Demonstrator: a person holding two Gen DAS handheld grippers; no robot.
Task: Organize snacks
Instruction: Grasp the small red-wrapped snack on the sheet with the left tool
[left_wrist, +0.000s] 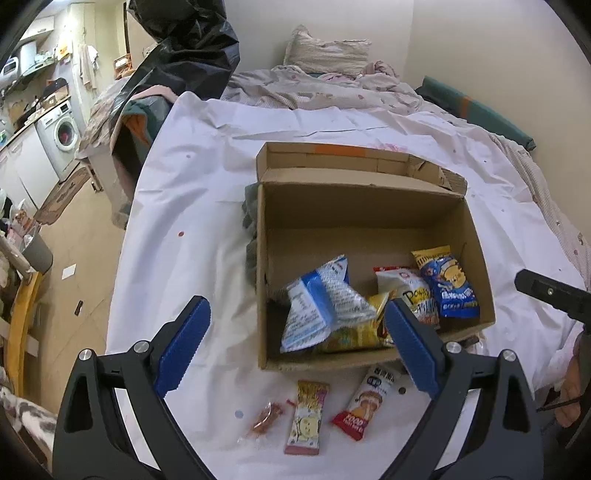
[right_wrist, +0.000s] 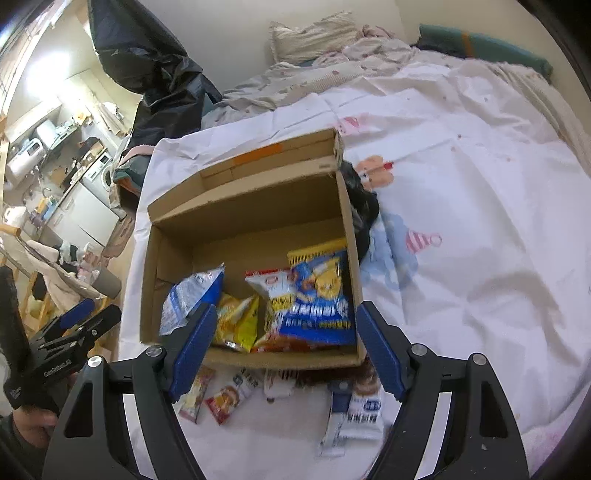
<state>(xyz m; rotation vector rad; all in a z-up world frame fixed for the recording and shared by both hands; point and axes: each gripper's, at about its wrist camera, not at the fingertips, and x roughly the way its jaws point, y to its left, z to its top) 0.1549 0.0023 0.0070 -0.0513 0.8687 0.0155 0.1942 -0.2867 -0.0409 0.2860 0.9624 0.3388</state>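
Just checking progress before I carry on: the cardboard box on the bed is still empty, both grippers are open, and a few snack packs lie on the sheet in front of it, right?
Not quite: the cardboard box is not empty. The left wrist view shows several packs already inside, including a blue and white bag and a blue and yellow bag. The rest holds: left gripper and right gripper are open, and a few snack packs lie on the sheet in front.

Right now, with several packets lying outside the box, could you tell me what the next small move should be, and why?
Probably lower the open left gripper onto the yellow bar. It lies flat on the sheet in front of the box, just below the empty fingers, with two more packets beside it.
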